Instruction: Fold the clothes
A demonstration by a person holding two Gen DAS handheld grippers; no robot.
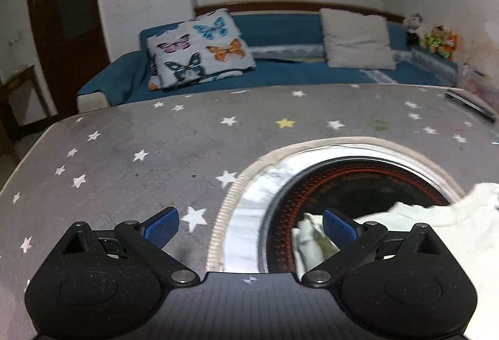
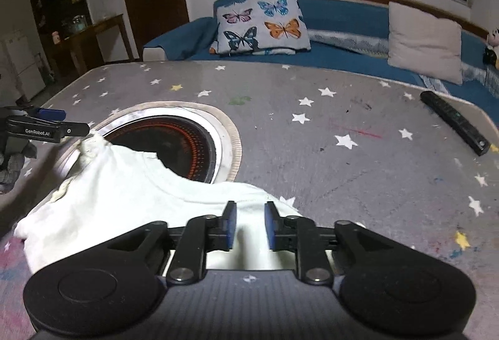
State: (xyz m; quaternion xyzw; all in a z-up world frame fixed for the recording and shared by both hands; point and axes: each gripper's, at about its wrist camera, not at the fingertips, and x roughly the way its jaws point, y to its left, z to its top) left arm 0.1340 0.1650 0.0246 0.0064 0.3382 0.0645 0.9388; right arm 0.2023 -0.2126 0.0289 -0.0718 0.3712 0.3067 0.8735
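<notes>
A: What is the biggest thing here?

B: The table (image 2: 358,153), with a grey, scuffed cover printed with white stars and a few yellow ones. Its far edge curves in the fisheye view. Set into it is a round black heater plate (image 2: 187,140) with rings of orange marks, circled by a shiny metal rim and a pale ribbed border.

A: And the garment?

B: A white T-shirt (image 2: 124,199) of soft, matte knit lies on the near side of the table. It is rumpled, and its curved neckline hangs over the near edge of the plate. Its lower part is hidden behind the gripper body, so its full outline cannot be made out.

A: The tools?

B: The right gripper (image 2: 250,226) has its blue ribbed pads part-way closed over a raised fold of the shirt. A gap shows on each side of the fold, so I cannot tell whether it pinches the cloth. The left gripper (image 1: 251,226) is spread wide. Its right pad sits just beside a bunched corner of the shirt, and nothing is between the pads. In the right view only its tip shows, cut off at the frame edge.

A: Anything smaller?

B: A slim black remote control (image 2: 453,121) lies near the table's far right edge, well apart from the shirt.
</notes>
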